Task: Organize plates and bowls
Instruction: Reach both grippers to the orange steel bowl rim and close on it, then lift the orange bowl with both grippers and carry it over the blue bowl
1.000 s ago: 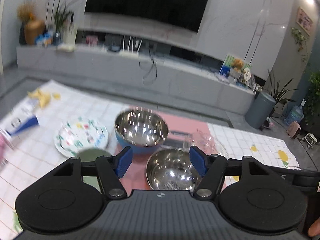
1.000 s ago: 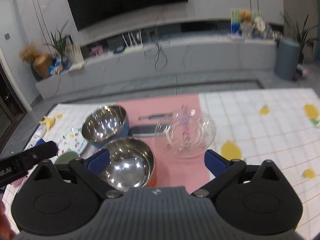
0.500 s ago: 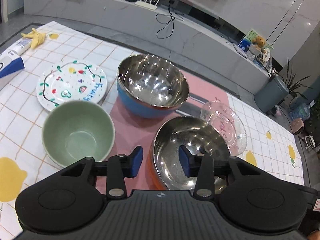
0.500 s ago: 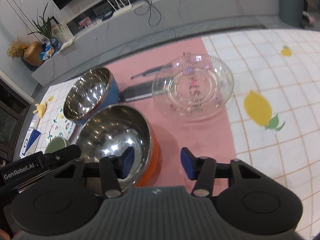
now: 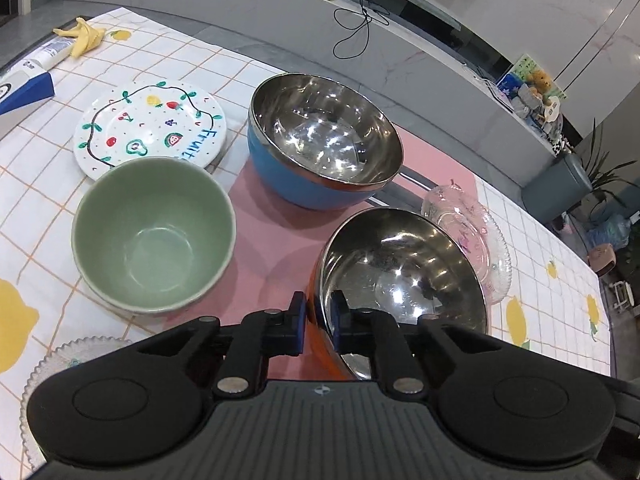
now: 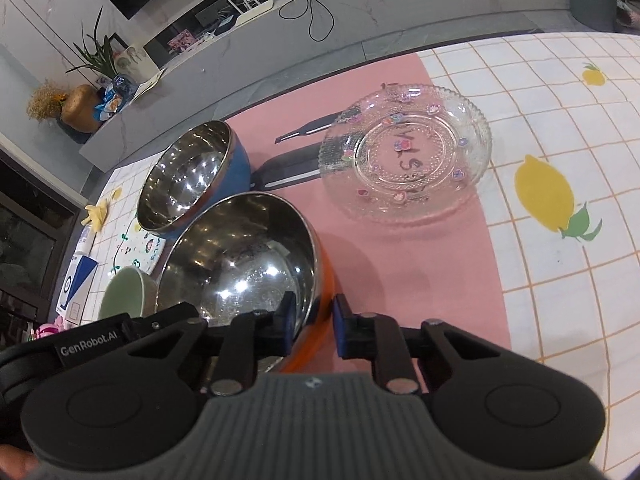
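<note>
Checked lemon cloth (image 5: 36, 184) covers the table, pink mat (image 6: 420, 264) across its middle. Ahead of the tongs: blue bowl (image 5: 304, 184) and glass plate (image 6: 404, 152) on the mat; green bowl (image 5: 154, 236) and fruit plate (image 5: 150, 124) off left.

Each gripper is built in matte black plastic: a ribbed grey housing flanked by two round discs, with angled linkage arms fastened by silver screws. Blue pads are fitted to the left gripper (image 5: 319, 318) and the right gripper (image 6: 313, 322). "GenRobot.AI" is printed in white on the left gripper's body.
</note>
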Motion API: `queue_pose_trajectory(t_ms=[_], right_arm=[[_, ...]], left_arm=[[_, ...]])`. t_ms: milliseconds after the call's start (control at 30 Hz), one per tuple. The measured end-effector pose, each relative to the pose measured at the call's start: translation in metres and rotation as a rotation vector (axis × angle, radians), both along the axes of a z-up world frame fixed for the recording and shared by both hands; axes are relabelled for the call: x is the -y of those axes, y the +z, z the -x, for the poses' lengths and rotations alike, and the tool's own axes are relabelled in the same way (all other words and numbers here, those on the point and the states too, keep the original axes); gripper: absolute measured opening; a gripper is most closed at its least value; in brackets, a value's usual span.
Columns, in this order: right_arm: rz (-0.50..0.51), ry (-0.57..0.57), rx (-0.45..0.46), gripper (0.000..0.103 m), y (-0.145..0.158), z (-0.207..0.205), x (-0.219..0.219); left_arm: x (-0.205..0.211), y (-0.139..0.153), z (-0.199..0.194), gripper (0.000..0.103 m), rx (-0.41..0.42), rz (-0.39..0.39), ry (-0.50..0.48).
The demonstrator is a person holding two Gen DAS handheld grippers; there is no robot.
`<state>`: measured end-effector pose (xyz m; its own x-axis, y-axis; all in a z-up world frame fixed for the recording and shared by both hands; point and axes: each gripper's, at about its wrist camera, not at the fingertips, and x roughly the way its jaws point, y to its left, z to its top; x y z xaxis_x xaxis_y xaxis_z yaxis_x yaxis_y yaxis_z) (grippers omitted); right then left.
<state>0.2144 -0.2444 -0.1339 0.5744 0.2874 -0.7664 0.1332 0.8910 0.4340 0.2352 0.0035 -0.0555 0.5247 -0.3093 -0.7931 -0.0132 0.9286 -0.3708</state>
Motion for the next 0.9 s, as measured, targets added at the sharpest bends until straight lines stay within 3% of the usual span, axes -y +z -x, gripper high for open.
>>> queue_pose_trajectory(t_ms=[300, 600, 900], right_arm=[[0.001, 0.014, 0.002, 0.015, 0.013, 0.016, 0.003], [0.028, 0.022, 0.022, 0.014, 0.036, 0.071, 0.005], [-0.002, 0.015, 0.048, 0.014, 0.045, 0.121, 0.028]], left_arm=[[-0.001, 0.018, 0.026, 0.014, 0.033, -0.012, -0.02], [0.007, 0.046, 0.071, 0.014, 0.09, -0.013, -0.045], [0.018, 0.045, 0.116, 0.014, 0.066, 0.009, -0.073]])
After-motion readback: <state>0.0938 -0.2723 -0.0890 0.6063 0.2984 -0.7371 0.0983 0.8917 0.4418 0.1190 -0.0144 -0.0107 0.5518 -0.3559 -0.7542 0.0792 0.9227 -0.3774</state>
